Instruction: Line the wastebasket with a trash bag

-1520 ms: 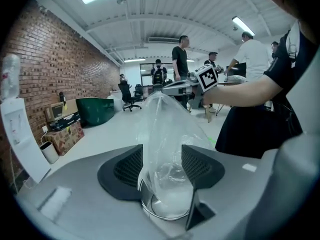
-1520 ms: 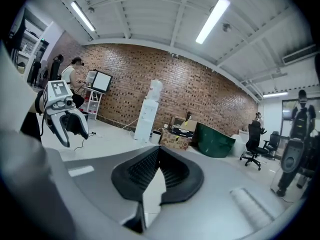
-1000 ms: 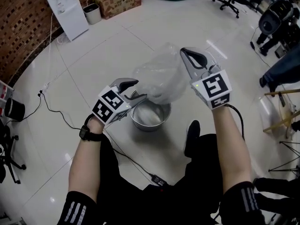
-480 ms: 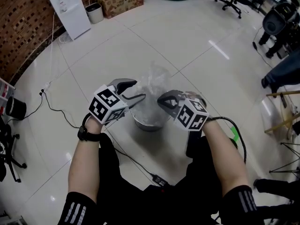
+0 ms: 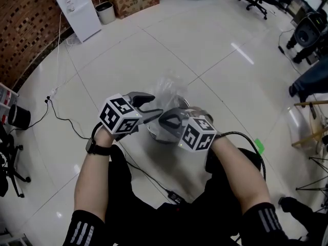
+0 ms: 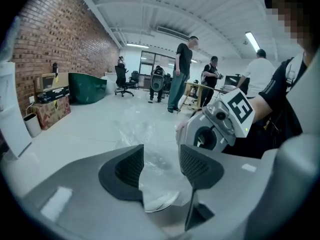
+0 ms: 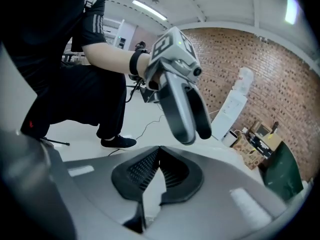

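The right gripper (image 5: 163, 120) has its jaws closed tip to tip, and in the right gripper view a pale sliver of film shows in the slit below the pads, so it pinches a fold of the trash bag (image 5: 166, 88). It points down and to the left, its marker cube on the near side. Just left of it, the left gripper (image 5: 157, 105) has its jaws a moderate way apart. The left gripper view shows clear film in the gap between the ribbed pads, which do not press on it. The tips of the two grippers are close together, almost meeting over the wastebasket (image 6: 156, 205), a small round metal pail on the floor right in front of the person's legs. The two tools hide most of it from the head view. The bag is crumpled and transparent; it stands up from the pail's mouth on the far side of the grippers, loose and not spread over the rim. A black cable (image 5: 61, 119) runs over the pale tiled floor (image 5: 215, 50) to the left. Far left stand a white cabinet (image 5: 77, 9), a small bin (image 5: 106, 13) and a cardboard box (image 5: 132, 0) along a brick wall (image 5: 25, 35).
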